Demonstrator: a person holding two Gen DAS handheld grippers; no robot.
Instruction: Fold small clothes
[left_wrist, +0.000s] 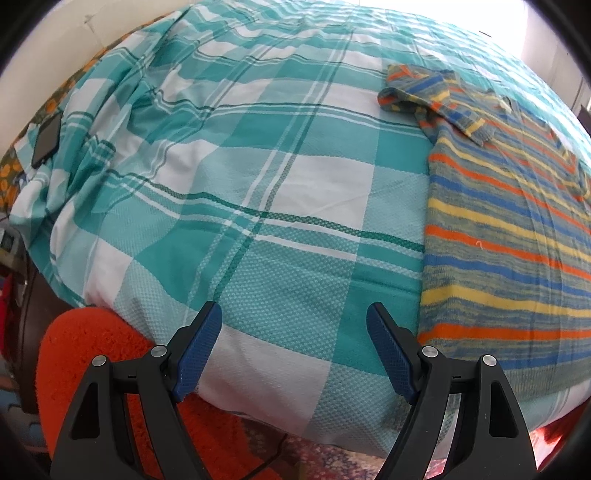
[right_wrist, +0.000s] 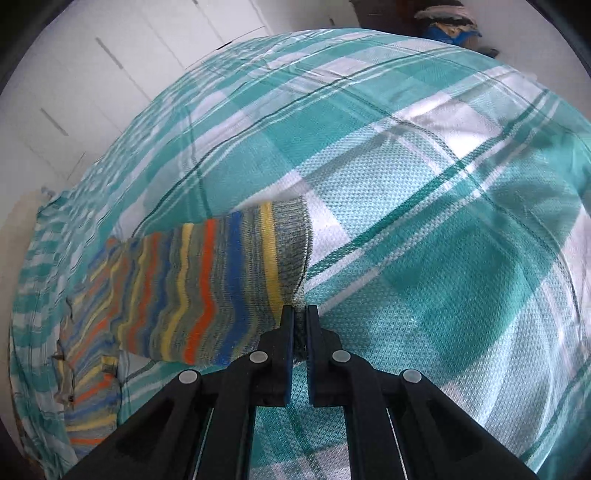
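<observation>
Item: striped sweater (left_wrist: 509, 236), small, knitted in grey-green with orange, blue and yellow bands. Location: it is lying on the bed, on a teal-and-white checked bedsheet (left_wrist: 258, 177), toward the right side of the left wrist view, with its hem reaching the near edge of the mattress.

Left claw (left_wrist: 294, 321): it is hovering at the near edge of the bed, its 2 fingers spread wide and gripping nothing, beside the sweater's hem but apart from it.

Right claw (right_wrist: 300, 314): its fingers are pressing closed on the grey ribbed cuff of 1 sleeve (right_wrist: 207, 288), which is stretching out from the body of the sweater across the sheet. The blur in the right wrist view suggests the sleeve is being carried.

Progress: in the left wrist view the other sleeve (left_wrist: 436, 99) is lying bunched and doubled over the shoulder, so 1 sleeve fold looks roughly made. The body is lying flat and unfolded. Judged remaining: bringing the held sleeve in across the body, then folding the body itself. The task appears to be in an early stage.

Other items: an orange fluffy rug (left_wrist: 92, 354) below the bed's corner; a dark phone-like slab (left_wrist: 47, 139) at the far left edge of the sheet.

Brands, labels, writing: none readable in either view.
</observation>
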